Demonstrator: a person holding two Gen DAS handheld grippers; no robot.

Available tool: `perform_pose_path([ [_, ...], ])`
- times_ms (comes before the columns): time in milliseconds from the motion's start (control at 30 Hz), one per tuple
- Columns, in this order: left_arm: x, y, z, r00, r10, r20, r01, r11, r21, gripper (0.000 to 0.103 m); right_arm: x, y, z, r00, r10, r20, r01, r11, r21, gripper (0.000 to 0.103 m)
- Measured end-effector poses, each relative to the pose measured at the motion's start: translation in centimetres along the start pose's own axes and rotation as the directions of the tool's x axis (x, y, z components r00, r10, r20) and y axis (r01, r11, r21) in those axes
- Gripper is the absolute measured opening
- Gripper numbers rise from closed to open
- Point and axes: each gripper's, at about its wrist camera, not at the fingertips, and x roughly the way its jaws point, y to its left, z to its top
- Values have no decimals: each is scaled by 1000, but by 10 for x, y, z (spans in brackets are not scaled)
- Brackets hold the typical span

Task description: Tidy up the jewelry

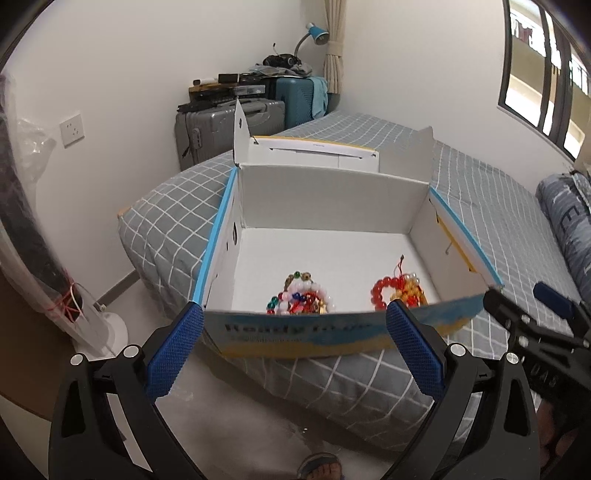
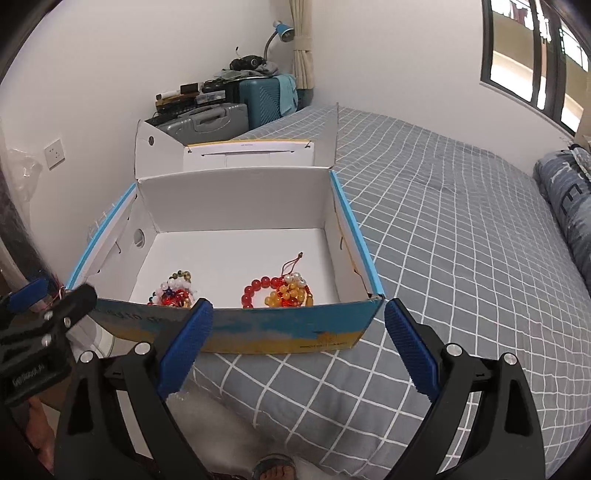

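Observation:
An open white cardboard box (image 1: 317, 195) with blue edges sits on the bed corner; it also shows in the right wrist view (image 2: 236, 199). Inside near its front wall lie two heaps of bead bracelets: a mixed white, red and green heap (image 1: 301, 295) (image 2: 175, 290) on the left, and a red and yellow heap (image 1: 397, 290) (image 2: 280, 291) on the right. My left gripper (image 1: 295, 332) is open and empty, in front of the box's front wall. My right gripper (image 2: 297, 332) is open and empty, just in front of the box's front right part.
The bed (image 2: 461, 229) has a grey checked sheet, with a folded blue blanket (image 2: 569, 199) at the right. Suitcases (image 1: 229, 125) with clutter and a blue lamp (image 1: 314, 35) stand against the far wall. A fan base (image 1: 107, 332) stands on the floor at left. My sandalled foot (image 2: 275, 470) is below.

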Motion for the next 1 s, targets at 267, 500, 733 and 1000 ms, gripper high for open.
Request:
perform_pose_path([
  [267,-1,-9,-7,999,-27,17,26,999,25,97,-3,-4,-6,999,-7,41,6,1000,19,90],
  [500,1,-14,-11,999,-25,31,24,999,34,97,-6,-2,-9,999,-5,47,5,1000,12,90],
  [733,3,-16,-11,999,-28,25,27,999,38,97,-5,-2,-9,999,-2,43,1,1000,12,90],
  [1000,3,-16,-11,999,-28,33,26,999,35,97,-6,-2,-9,999,1,49,-2,1000,13,90],
])
